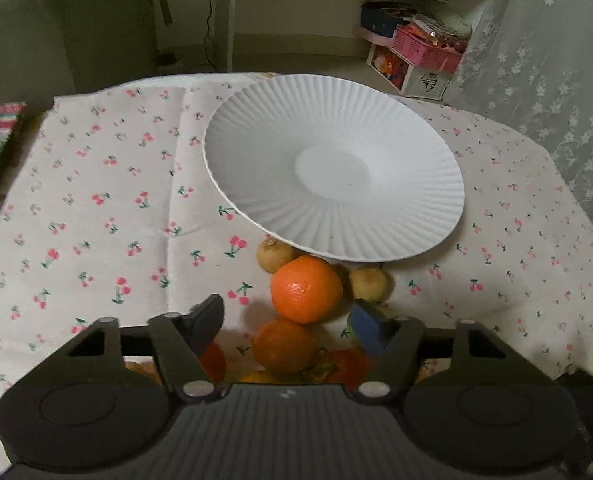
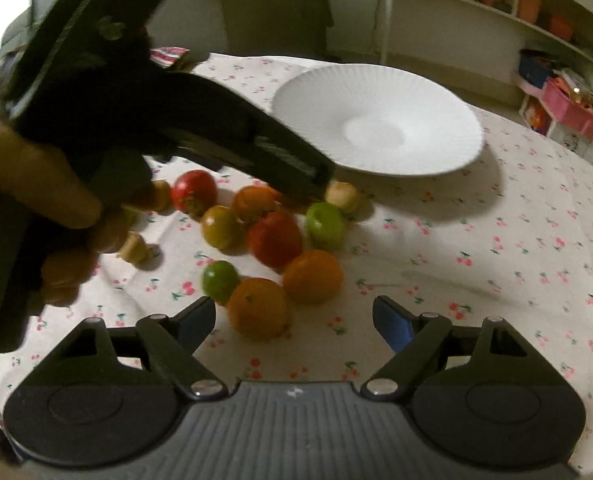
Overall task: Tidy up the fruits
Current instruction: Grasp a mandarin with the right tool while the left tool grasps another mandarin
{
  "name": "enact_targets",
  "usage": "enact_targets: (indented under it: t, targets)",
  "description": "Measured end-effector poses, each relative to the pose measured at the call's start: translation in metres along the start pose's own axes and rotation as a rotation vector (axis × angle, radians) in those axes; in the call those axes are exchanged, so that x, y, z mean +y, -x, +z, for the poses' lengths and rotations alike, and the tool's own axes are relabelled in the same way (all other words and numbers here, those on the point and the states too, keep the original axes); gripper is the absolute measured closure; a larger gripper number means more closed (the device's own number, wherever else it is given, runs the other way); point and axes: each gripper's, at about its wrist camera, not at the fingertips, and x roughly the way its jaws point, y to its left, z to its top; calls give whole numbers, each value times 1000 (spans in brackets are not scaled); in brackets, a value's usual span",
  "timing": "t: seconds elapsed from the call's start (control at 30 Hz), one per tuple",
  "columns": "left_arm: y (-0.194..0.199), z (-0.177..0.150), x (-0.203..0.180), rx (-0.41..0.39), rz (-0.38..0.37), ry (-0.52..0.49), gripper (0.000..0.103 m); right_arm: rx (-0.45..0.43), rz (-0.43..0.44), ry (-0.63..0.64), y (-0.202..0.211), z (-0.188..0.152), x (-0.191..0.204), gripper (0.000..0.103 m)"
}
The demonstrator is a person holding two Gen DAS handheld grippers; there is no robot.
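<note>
Our left gripper [image 1: 292, 322] hangs wide above a round orange mandarin [image 1: 306, 289]; our right gripper [image 2: 294, 320] gapes empty. The mixed fruit pile [image 2: 274, 236] sits mid-frame beside the ribbed white plate [image 2: 380, 120] on the cherry-print bench [image 2: 496, 264], with bare cloth lower right.
</note>
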Motion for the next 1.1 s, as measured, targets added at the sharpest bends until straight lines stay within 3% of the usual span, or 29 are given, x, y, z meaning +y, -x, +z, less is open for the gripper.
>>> enact_targets:
  t: [0.07,0.2,0.27,0.33,0.4,0.77,0.9,0.93,0.97,1.03,1.1]
  targets:
    - [-4,1,3,9,-16,16,75,7,-15,28,-5,1,6,22]
    - [-4,2,9,-6,-57,40,89,31,-7,10,-16,2,8,39]
    - [-5,2,8,-8,-57,29,96,44,-11,11,-20,1,9,43]
    - [-6,1,8,-2,-56,31,98,40,-2,28,-19,0,9,62]
    - [-6,2,11,-3,-62,43,103,39,20,19,-17,0,8,70]
    - [2,-1,20,-24,-80,36,103,26,72,22,-1,-2,-1,70]
    - [6,-3,16,-65,-43,-3,103,33,93,8,2,-1,-6,70]
    - [8,-4,15,-82,-29,-15,99,39,104,1,1,-1,-6,70]
    - [9,-4,12,-99,-15,-29,76,43,111,-8,1,-2,-7,70]
    - [10,-5,8,-129,15,-46,49,47,115,-13,0,-4,-8,70]
    - [9,-4,2,-154,41,-72,44,51,118,-15,-2,-5,-7,70]
